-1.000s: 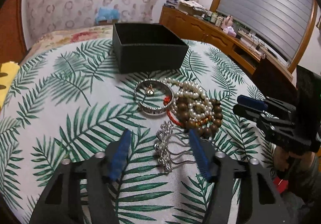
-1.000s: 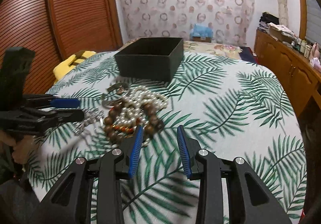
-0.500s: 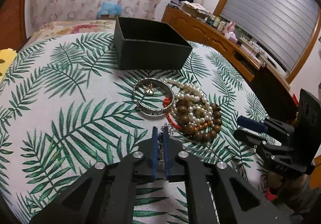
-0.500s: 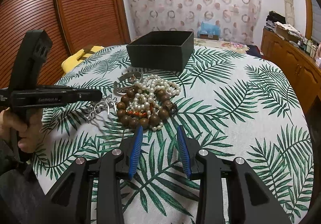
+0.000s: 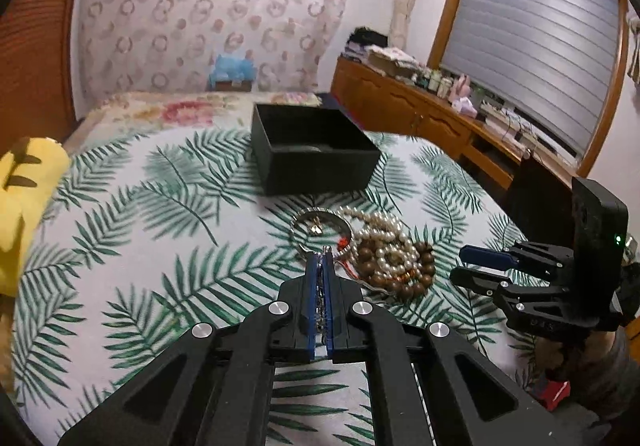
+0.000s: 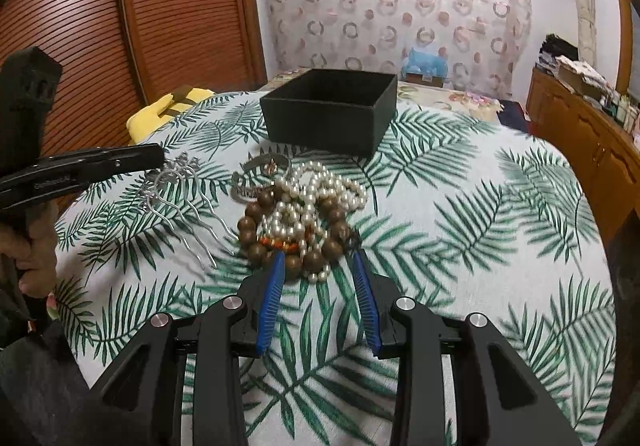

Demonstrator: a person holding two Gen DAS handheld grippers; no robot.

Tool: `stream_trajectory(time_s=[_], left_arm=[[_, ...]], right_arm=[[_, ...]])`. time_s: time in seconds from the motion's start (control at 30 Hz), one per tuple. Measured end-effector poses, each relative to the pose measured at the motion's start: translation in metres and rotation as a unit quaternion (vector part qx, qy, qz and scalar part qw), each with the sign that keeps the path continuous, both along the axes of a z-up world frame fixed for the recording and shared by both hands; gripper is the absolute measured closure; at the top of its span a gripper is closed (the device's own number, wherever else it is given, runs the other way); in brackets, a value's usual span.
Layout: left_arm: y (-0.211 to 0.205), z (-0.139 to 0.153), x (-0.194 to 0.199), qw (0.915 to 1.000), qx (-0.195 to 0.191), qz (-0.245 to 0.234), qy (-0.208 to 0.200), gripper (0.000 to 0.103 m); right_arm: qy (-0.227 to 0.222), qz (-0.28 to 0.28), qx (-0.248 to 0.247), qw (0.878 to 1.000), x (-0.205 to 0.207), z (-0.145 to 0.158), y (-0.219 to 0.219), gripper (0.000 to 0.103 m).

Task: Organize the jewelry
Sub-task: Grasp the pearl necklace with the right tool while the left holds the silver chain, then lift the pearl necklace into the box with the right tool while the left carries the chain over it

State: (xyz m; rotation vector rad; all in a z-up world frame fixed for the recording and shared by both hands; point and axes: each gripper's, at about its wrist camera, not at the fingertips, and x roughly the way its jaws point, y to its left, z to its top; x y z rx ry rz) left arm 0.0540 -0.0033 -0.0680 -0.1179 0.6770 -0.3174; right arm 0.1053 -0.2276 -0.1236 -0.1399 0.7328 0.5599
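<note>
The left gripper (image 6: 160,156) has its fingers clenched on the silver hair comb (image 6: 180,198), held off the table (image 6: 480,246). Right of it, bangle (image 6: 256,182), pearls (image 6: 316,194) and wooden beads (image 6: 296,242) lie unsorted. The right gripper (image 6: 320,266), fingers parted, holds nothing. The black box (image 6: 332,114) seems nearly empty; open cloth surrounds everything.

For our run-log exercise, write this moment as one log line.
left gripper: shut on silver hair comb | right gripper: open, at bead pile | black box: open
</note>
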Motion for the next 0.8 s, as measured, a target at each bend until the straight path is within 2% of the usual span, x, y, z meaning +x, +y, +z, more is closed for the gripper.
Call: stream_trajectory(time_s=[0.27, 0.47, 0.53, 0.63, 0.8], left_arm=[[0.016, 0.011, -0.004, 0.9996, 0.002, 0.021, -0.021, 0.101], [0.022, 0.012, -0.004, 0.9993, 0.001, 0.029, -0.025, 0.101], [0.023, 0.013, -0.004, 0.9992, 0.000, 0.029, -0.026, 0.101], [0.022, 0.013, -0.003, 0.9992, 0.003, 0.029, -0.028, 0.101], [0.022, 0.017, 0.000, 0.9990, 0.006, 0.030, -0.032, 0.101]], right_arm=[[-0.006, 0.022, -0.017, 1.000, 0.028, 0.006, 0.021, 0.066], [0.008, 0.027, -0.033, 0.999, 0.047, -0.004, 0.037, 0.079], [0.013, 0.028, -0.037, 0.999, 0.051, -0.007, 0.039, 0.080], [0.016, 0.035, -0.044, 0.998, 0.053, -0.009, 0.044, 0.094], [0.002, 0.041, -0.044, 0.998, 0.049, 0.002, 0.042, 0.094]])
